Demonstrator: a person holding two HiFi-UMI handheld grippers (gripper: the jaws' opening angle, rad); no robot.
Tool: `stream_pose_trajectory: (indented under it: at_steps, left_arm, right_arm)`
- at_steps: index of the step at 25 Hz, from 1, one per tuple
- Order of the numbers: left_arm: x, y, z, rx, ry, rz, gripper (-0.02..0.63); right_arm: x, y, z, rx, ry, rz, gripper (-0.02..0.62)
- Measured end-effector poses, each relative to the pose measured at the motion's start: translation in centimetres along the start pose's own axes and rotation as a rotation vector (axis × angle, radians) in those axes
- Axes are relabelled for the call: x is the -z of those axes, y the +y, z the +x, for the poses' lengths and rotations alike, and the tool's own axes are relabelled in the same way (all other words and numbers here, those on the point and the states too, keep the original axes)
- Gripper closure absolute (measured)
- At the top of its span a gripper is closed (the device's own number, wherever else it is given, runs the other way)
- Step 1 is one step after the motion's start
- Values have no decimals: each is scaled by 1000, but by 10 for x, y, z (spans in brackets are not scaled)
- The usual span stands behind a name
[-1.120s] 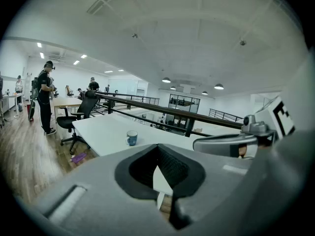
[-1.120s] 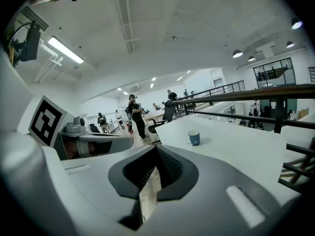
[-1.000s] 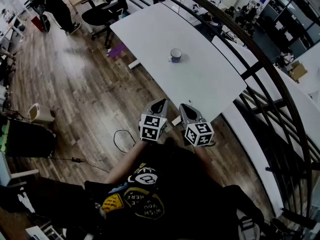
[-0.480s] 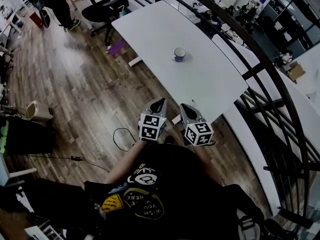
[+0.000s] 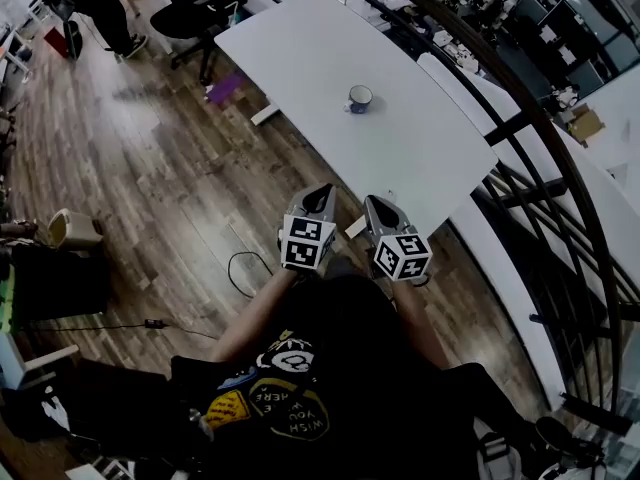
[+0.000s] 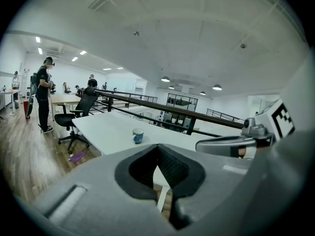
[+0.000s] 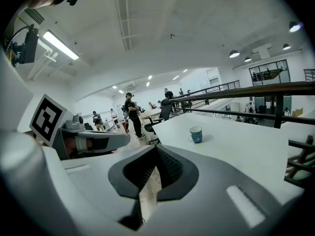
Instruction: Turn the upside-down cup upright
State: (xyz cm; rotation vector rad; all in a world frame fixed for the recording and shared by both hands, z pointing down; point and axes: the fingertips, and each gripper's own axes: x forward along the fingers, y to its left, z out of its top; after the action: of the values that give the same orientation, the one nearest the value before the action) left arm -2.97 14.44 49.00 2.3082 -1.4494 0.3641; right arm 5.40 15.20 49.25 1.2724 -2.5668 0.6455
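Both hand-held grippers (image 5: pixel 321 192) (image 5: pixel 373 202) nearer table (image 5: pixel 300 48)

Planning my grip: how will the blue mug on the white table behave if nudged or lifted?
The mug looks rigid and glazed, so probably slippery and breakable. Squat with a side handle, it would likely slide rather than tip on the smooth table.

Cup (image 5: pixel 359 98): on the table (image 5: pixel 300 48), near its middle, well apart from every edge.
Left gripper (image 5: pixel 319 198): over the floor (image 5: pixel 150 168), before the table's near end.
Right gripper (image 5: pixel 377 208): just right of the left gripper, at the same near end.
Railing (image 5: pixel 520 118): beyond the table's right long edge.
Chair (image 5: pixel 190 13): past the table's far left corner.
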Motion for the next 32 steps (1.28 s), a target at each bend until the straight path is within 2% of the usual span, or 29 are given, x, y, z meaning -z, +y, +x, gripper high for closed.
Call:
stream_pose_trajectory:
  at_steps: [5,11,19,23,25,29,32]
  left_arm:
    - [1,11,15,36,9,7,601]
    - [-13,14,43,146,-21,21,601]
    - [-17,60,110,92,46,35,601]
    - [-24,79,150,60,72,10,601]
    - [-29,91,173,45,86,-3,601]
    - [-31,107,212,29,130,5,601]
    - [-33,105,228,21,147,16,601]
  right_arm:
    - [5,-9,16,47,5,5,597]
    - [1,-34,46,46,12,22,597]
    - [14,-97,126,21,42,39,597]
    - [27,-139,167,19,79,-30,597]
    - [29,-157,192,-12,94,-59,530]
    - [33,-192,239,-45,114,-105,501]
    - [32,-225,263,-47,113,-165,403]
